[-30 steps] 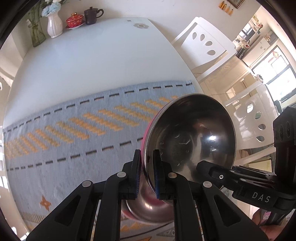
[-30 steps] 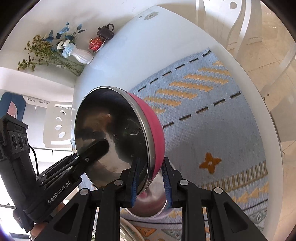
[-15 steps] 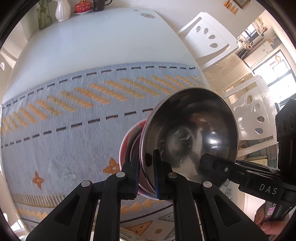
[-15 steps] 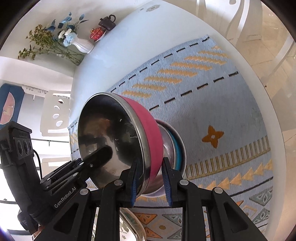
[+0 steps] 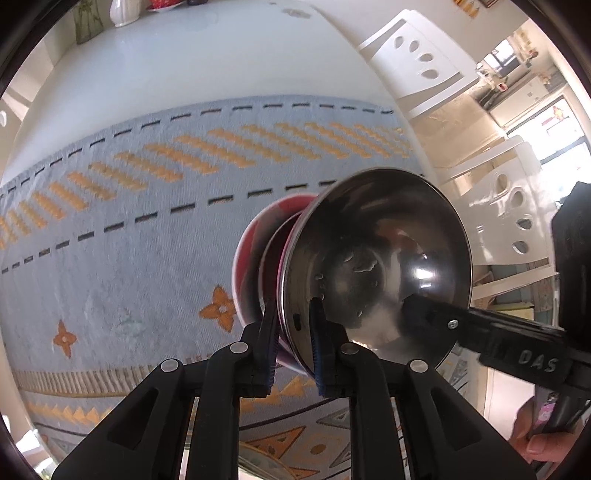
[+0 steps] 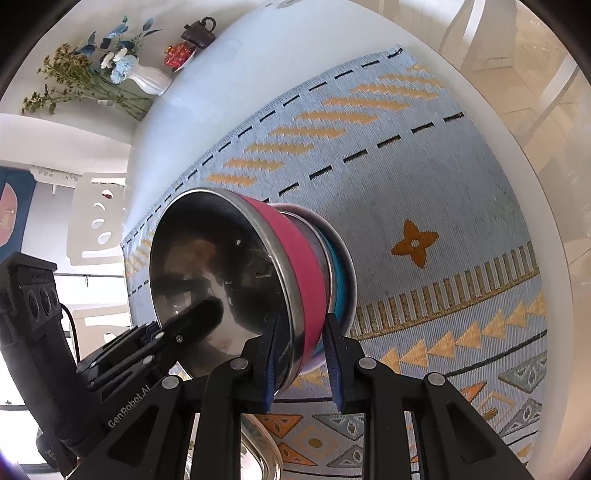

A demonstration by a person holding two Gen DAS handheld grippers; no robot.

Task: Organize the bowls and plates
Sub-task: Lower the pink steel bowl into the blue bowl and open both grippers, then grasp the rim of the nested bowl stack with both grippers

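While gripping opposite rims, left tongs point(image 5: 293, 345) and right tongs point(image 6: 301, 360) are holding the pink bowl point(image 6: 229, 273) inside 2 stacked bowls point(image 6: 338, 266).

A blue patterned mat point(image 6: 424, 184) covers much of the white surface point(image 5: 207, 62). At its far end stand a white vase point(image 6: 149, 79) of flowers, a red lidded cup point(image 6: 178, 55) and a dark teapot point(image 6: 199, 32). White chairs point(image 5: 424, 62) stand beside.
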